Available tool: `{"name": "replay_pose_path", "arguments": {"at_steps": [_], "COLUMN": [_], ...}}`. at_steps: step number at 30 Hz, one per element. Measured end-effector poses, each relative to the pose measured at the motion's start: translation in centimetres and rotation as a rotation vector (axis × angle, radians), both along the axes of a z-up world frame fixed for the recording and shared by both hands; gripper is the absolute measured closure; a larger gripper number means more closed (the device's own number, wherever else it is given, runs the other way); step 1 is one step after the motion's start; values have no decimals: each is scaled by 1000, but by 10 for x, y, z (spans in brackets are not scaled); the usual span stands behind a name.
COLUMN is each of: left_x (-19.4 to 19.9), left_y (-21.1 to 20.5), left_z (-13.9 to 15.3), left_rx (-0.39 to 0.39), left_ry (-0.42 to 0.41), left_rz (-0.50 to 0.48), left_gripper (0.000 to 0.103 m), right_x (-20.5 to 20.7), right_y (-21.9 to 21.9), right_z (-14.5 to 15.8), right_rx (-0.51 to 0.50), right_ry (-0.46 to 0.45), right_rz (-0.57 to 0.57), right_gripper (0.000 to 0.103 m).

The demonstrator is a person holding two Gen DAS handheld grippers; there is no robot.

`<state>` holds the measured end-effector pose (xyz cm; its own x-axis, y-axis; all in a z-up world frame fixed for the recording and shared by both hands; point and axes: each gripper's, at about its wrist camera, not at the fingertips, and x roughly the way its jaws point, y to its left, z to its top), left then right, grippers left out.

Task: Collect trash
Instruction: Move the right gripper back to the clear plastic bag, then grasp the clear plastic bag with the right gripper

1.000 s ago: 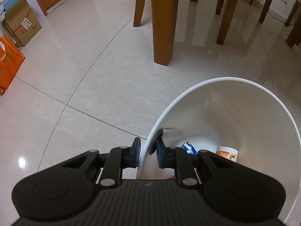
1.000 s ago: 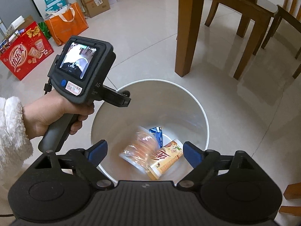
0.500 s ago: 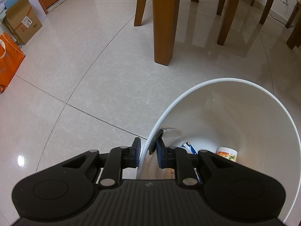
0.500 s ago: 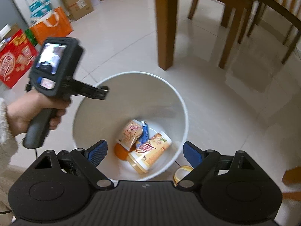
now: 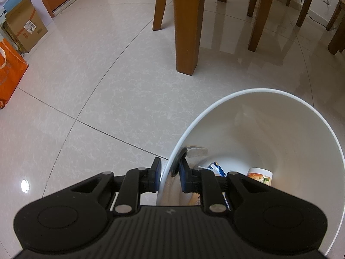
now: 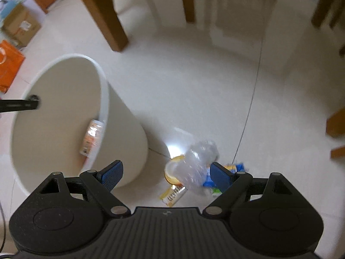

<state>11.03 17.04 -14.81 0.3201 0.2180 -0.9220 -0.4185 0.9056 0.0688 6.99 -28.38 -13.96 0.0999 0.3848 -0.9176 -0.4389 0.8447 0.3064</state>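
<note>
My left gripper [image 5: 169, 168] is shut on the rim of a white trash bin [image 5: 258, 90], one finger outside the wall and one inside. At the bin's bottom lie a blue wrapper [image 5: 215, 168] and a drink cup [image 5: 259, 173] with an orange label. In the right wrist view the bin [image 6: 125, 129] stands to the left, tilted. My right gripper [image 6: 166, 172] is open and empty above a pile of trash on the floor: crumpled clear plastic [image 6: 198, 157], a yellow-rimmed cup [image 6: 172, 170], a yellow packet [image 6: 172, 195] and a blue wrapper [image 6: 237, 168].
A thick wooden table leg [image 5: 187, 32] stands just beyond the bin, with chair legs [image 5: 258, 21] behind it. A cardboard box [image 5: 23, 28] and an orange bag [image 5: 8, 69] sit far left. Glossy tiled floor [image 5: 107, 86] surrounds the bin.
My right gripper let a packet fall into the bin, then swung right from over the bin's mouth to the trash pile on the floor. The left gripper stayed clamped on the rim.
</note>
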Motion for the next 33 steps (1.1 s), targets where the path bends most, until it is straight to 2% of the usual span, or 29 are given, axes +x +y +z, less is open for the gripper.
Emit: {"name": "replay_pose_path", "arguments": {"at_steps": [4, 6, 11, 18, 24, 26, 31, 33], "left_x": [-1, 0, 0, 0, 1, 2, 2, 2], "left_y": [1, 1, 4, 6, 7, 7, 6, 6], "left_z": [0, 1, 1, 0, 0, 0, -1, -1], "left_rx": [-6, -11, -24, -36, -39, -41, -42, -42], "left_ry": [2, 3, 4, 4, 5, 5, 4, 4], "left_rz": [7, 11, 21, 25, 26, 28, 29, 30], "left_gripper": [87, 87, 87, 87, 87, 87, 87, 87], "right_x": [12, 16, 30, 42, 45, 45, 42, 40], "right_y": [-5, -8, -4, 6, 17, 19, 23, 19], "right_z": [-54, -76, -123, -170, -193, -198, -202, -200], "right_rx": [1, 20, 51, 31, -36, -57, -103, -106], "right_ry": [73, 100, 152, 207, 214, 209, 197, 189], "right_rz": [-18, 10, -5, -34, 12, 33, 93, 113], "right_gripper": [14, 16, 17, 17, 17, 21, 45, 50]}}
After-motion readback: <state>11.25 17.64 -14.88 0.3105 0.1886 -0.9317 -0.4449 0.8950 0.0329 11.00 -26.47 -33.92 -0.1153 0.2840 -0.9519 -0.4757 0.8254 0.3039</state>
